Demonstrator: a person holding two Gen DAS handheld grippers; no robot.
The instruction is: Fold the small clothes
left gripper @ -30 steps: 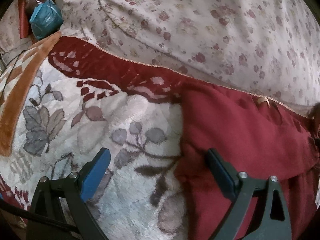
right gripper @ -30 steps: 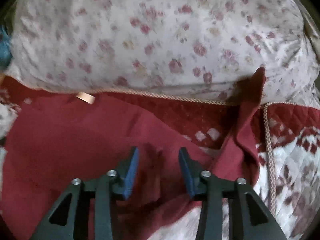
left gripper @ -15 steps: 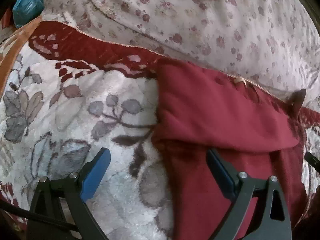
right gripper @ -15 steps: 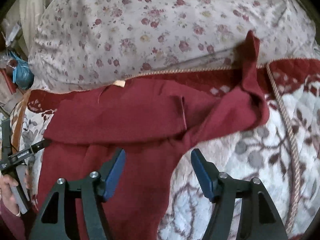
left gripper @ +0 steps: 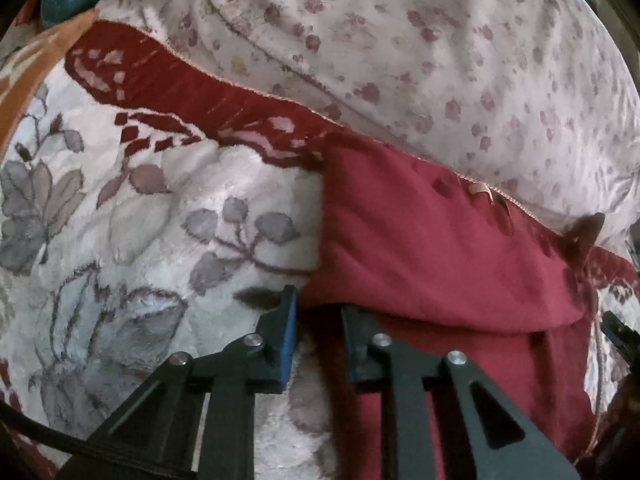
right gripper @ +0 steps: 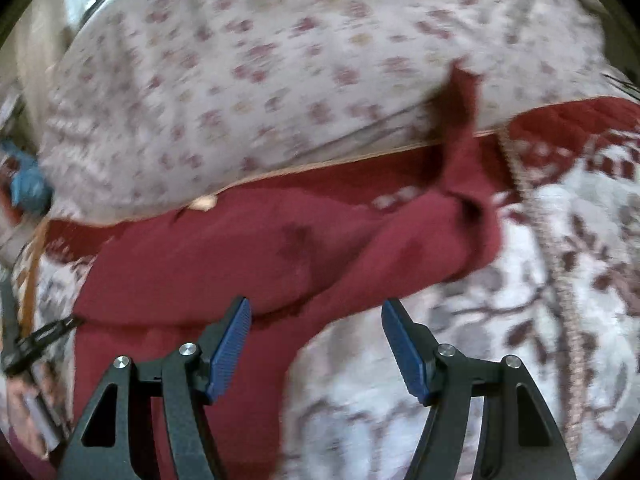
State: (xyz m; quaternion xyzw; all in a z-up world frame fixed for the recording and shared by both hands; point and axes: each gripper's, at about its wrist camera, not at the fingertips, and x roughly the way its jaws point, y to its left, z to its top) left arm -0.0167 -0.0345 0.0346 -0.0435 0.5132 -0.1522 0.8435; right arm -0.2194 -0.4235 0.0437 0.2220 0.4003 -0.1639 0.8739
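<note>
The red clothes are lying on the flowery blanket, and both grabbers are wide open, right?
Not quite. Only the right gripper is wide open. In the left wrist view, the left gripper has nearly shut on the edge of the red garment, which does lie on the flowery blanket.

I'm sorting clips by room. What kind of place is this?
Probably a bedroom, on a bed: a plush floral blanket covers the surface, a flowered duvet or pillow is piled behind it, and a dark red garment lies spread out for folding.
</note>
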